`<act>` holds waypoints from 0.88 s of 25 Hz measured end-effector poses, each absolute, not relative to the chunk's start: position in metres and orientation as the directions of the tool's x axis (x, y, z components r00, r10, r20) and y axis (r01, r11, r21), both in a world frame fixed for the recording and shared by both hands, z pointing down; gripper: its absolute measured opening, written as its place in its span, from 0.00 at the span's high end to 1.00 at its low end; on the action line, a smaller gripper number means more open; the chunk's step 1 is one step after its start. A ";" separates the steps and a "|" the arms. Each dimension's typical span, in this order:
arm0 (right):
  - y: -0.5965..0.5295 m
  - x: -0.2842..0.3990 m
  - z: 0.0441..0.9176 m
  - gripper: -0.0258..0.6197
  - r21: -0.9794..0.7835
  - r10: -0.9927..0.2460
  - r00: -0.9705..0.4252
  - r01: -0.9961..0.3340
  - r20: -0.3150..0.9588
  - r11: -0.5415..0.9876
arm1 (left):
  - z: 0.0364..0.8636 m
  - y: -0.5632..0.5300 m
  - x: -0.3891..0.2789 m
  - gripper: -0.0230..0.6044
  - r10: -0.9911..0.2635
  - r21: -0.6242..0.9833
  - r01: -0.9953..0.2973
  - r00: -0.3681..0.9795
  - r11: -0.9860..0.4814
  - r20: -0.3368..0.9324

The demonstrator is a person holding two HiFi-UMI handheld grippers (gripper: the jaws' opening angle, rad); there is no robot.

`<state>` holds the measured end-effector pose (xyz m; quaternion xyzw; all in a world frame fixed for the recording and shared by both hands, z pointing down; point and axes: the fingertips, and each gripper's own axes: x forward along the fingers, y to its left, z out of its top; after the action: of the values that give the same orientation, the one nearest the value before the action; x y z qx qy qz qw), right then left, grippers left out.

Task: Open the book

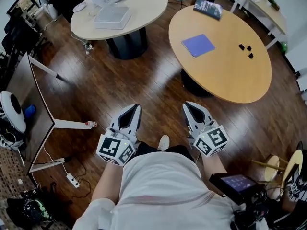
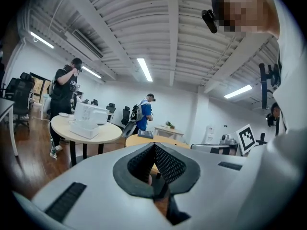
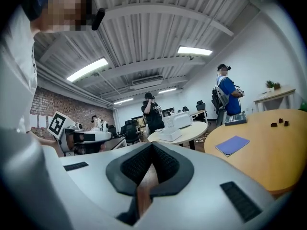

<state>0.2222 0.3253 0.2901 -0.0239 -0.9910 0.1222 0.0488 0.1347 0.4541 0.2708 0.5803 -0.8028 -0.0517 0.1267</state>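
Book, blue and closed, lies flat on the round table, with 3 small black blocks to its right. You hold your left gripper and right gripper low near your body over the wood floor, well apart from the book. Each has its jaws pressed together on nothing.

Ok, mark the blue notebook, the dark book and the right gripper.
blue notebook (image 1: 198, 45), head view, middle of its cover.
dark book (image 1: 207, 7), head view, middle of its cover.
right gripper (image 1: 188, 105), head view, midway between its fingertips.
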 end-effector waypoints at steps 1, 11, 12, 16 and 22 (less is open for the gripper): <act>0.316 0.222 0.290 0.96 -0.249 0.054 -0.994 0.030 0.092 0.968 | 0.271 0.446 0.135 0.95 -0.945 0.229 -0.919 -0.293 0.321 0.147; 0.281 0.187 0.312 0.96 -0.263 0.026 -0.991 -0.010 0.132 0.965 | 0.290 0.397 0.095 0.95 -0.957 0.253 -0.927 -0.243 0.277 0.159; 0.276 0.182 0.312 0.96 -0.258 0.016 -0.990 -0.020 0.137 0.966 | 0.291 0.392 0.088 0.95 -0.959 0.254 -0.929 -0.236 0.271 0.157; 0.260 0.152 0.313 0.96 -0.243 -0.014 -0.989 -0.050 0.146 0.969 | 0.290 0.373 0.053 0.95 -0.967 0.246 -0.939 -0.211 0.241 0.145; 0.234 0.088 0.307 0.96 -0.234 -0.079 -0.986 -0.112 0.146 0.966 | 0.287 0.338 -0.017 0.95 -0.980 0.232 -0.958 -0.137 0.167 0.141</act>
<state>0.0877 0.2336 0.3073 0.0484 -0.9891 0.1214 0.0678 -0.0170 0.3378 0.2867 0.6440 -0.7527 -0.0425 0.1304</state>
